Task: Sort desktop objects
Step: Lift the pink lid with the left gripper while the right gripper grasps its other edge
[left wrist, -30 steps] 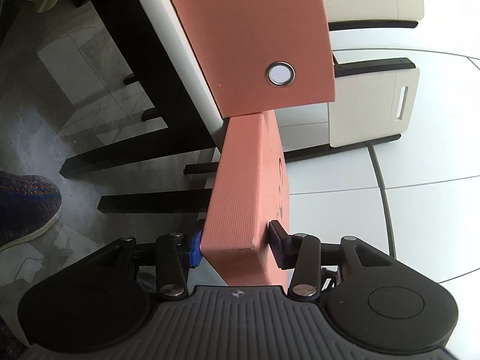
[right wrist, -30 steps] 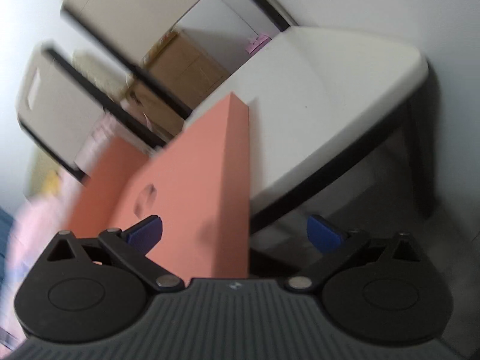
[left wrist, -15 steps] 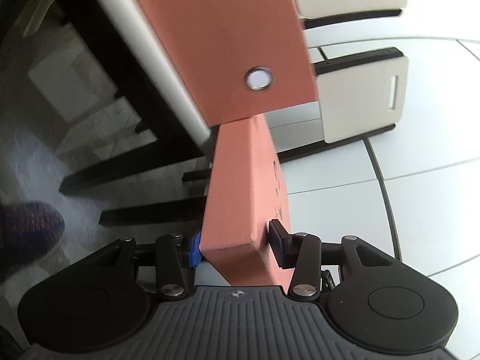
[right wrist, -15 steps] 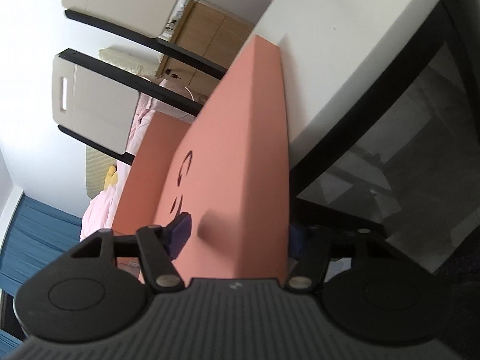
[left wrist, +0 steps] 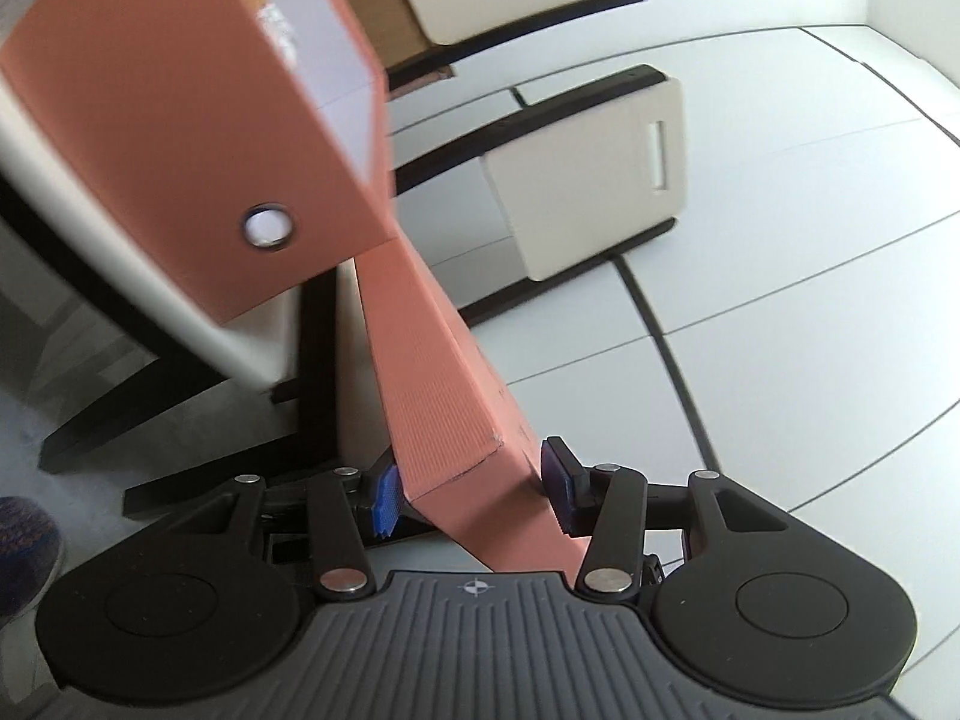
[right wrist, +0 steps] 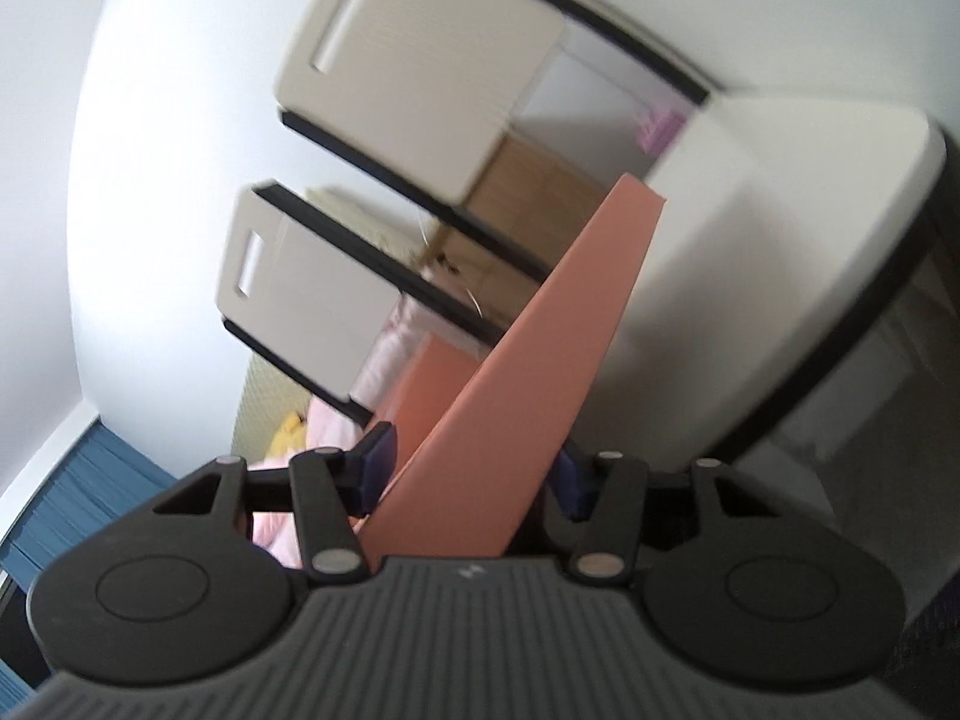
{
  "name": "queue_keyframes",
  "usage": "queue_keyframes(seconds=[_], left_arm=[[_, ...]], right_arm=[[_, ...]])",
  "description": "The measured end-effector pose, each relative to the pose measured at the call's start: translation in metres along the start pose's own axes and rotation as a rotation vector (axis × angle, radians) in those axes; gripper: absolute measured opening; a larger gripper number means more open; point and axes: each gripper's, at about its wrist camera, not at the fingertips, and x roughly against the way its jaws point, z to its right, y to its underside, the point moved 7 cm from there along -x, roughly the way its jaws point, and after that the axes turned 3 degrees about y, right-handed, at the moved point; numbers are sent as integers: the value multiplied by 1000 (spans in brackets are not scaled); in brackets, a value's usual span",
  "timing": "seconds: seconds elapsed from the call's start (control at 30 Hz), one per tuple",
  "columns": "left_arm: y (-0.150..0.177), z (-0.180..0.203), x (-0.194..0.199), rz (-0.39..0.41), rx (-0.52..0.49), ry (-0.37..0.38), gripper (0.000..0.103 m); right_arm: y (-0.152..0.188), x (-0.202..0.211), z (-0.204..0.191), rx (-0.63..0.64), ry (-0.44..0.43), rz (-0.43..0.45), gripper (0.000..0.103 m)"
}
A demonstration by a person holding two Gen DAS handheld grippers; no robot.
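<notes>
A salmon-pink box with a hinged flap lid is held between both grippers. My left gripper is shut on one wall of the box, blue pads on both sides. The lid carries a round metal snap and hangs open; a white inner face shows. My right gripper is shut on another pink wall of the box, near the edge of the white table.
Two cream chairs with black frames stand beyond the table, also in the right wrist view. Black table legs and grey floor lie at the left. A cardboard box and pink bedding lie behind.
The right gripper closed from open onto the box wall. The box was tilted and swung, so the lid now hangs wider and its white inside shows.
</notes>
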Motion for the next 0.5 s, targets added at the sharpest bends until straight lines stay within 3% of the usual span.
queue_keyframes(seconds=[0.23, 0.4, 0.5], left_arm=[[-52, 28, 13, 67, -62, 16, 52], [-104, 45, 42, 186, -115, 6, 52], [-135, 44, 70, 280, -95, -19, 51]], right_arm=[[-21, -24, -44, 34, -39, 36, 55], [-34, -83, -83, 38, -99, -2, 55], [-35, -124, -107, 44, -143, -43, 56]])
